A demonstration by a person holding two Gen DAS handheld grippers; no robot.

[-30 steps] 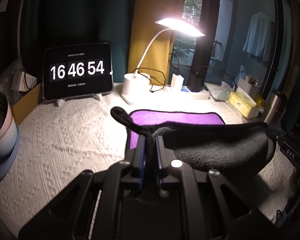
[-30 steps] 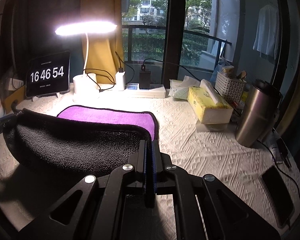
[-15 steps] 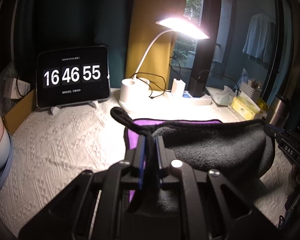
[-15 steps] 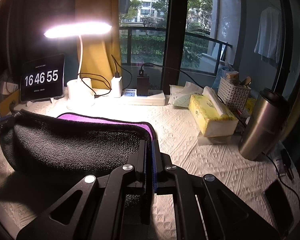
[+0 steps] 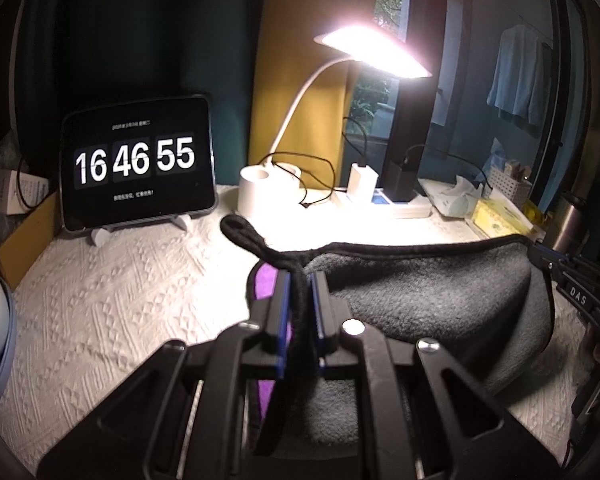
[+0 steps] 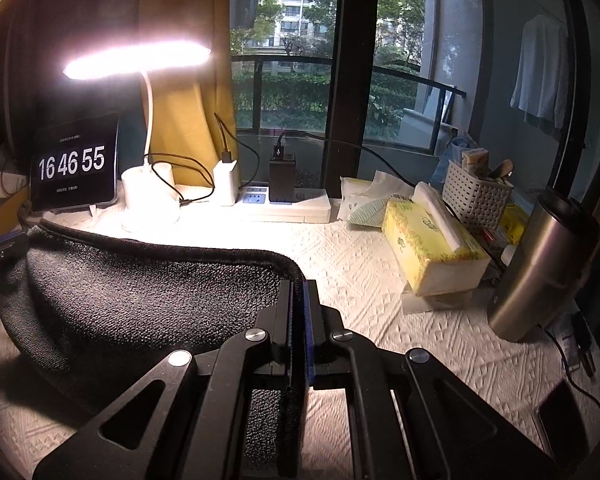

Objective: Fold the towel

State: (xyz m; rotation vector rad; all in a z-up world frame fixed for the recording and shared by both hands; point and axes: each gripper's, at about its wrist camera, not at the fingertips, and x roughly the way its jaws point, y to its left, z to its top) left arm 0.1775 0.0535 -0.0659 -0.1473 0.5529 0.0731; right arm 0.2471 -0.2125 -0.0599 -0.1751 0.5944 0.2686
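The towel is dark grey on one side and purple on the other, with black edging. My left gripper is shut on its left corner, and a hanging loop sticks out past the fingers. My right gripper is shut on the right corner of the towel. The towel hangs stretched between both grippers above the white tablecloth, grey side facing me. Only a sliver of purple shows by the left fingers. The right gripper also shows at the right edge of the left wrist view.
A tablet clock and a lit desk lamp stand at the back. A power strip, yellow tissue box, white basket, steel flask and phone are on the right.
Both grippers have carried the towel's held edge up and away from me. The purple part lying on the table is now hidden behind the grey side.
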